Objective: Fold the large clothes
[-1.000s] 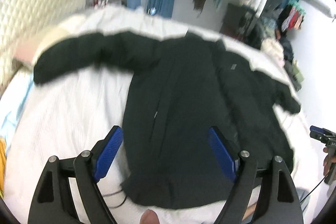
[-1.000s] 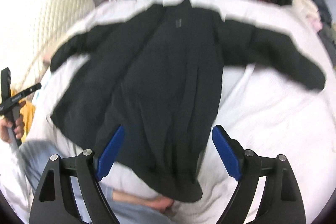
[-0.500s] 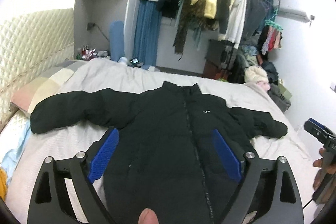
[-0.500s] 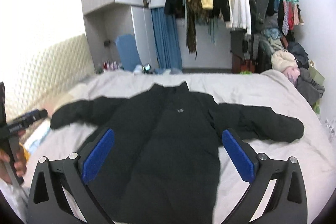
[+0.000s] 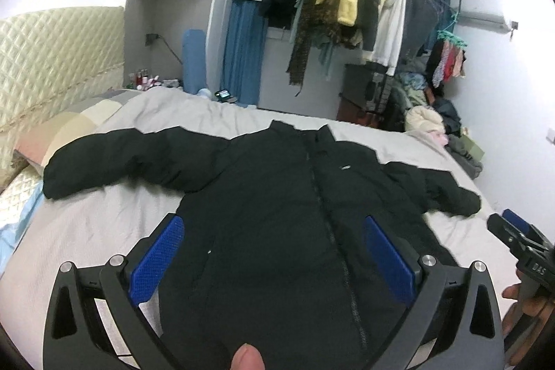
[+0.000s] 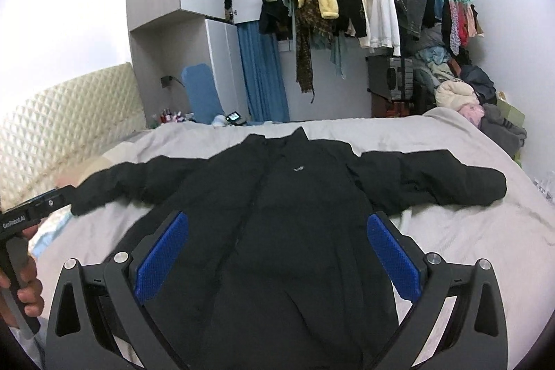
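Lying beyond opening jaws: jacket.

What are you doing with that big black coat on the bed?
A person holds a gripper in each hand above a black coat spread flat on the bed, zipped up, both sleeves out to the sides. The left gripper is opening, with nothing between its fingers. The right gripper is open and empty too. Neither holds the coat, and no fold has been made yet.
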### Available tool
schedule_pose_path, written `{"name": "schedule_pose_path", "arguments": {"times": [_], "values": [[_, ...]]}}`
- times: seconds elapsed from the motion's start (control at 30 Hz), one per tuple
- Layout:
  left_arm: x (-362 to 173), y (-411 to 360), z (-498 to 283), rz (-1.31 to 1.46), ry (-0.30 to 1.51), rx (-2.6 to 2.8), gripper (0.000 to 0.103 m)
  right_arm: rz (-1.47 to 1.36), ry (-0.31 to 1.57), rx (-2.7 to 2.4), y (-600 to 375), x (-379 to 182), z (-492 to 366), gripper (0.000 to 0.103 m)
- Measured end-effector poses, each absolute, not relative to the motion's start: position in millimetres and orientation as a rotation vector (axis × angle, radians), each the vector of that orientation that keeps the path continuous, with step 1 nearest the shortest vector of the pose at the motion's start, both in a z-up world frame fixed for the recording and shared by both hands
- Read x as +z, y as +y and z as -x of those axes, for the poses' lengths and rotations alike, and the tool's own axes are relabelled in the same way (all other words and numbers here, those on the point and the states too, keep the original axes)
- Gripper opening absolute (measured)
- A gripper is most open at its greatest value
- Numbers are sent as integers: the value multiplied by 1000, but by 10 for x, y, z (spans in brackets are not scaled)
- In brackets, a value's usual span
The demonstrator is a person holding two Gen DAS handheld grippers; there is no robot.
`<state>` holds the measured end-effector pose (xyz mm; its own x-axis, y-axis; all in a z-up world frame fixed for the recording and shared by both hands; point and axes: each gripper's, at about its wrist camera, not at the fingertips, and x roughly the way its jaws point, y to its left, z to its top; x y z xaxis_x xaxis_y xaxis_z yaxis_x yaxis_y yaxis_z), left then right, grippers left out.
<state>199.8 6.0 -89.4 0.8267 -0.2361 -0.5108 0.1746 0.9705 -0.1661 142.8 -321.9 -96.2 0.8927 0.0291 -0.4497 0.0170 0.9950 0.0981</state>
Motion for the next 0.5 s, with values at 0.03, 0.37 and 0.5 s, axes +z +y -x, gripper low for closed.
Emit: {"name": "schedule_pose_path", "arguments": {"times": [0.03,0.37,0.5], "values": [[-965,61,-2010,112,564,-210,103,-102,466,5,-3217,-1013,-1424,103],[-1351,57,-2135,106,637,-189,103,-140,533,2,-3345,-1321,-1495,103],[-1391,29,-2180,101,645,-181,103,-167,524,-23,-3536,-1239,-1569,103]]}}
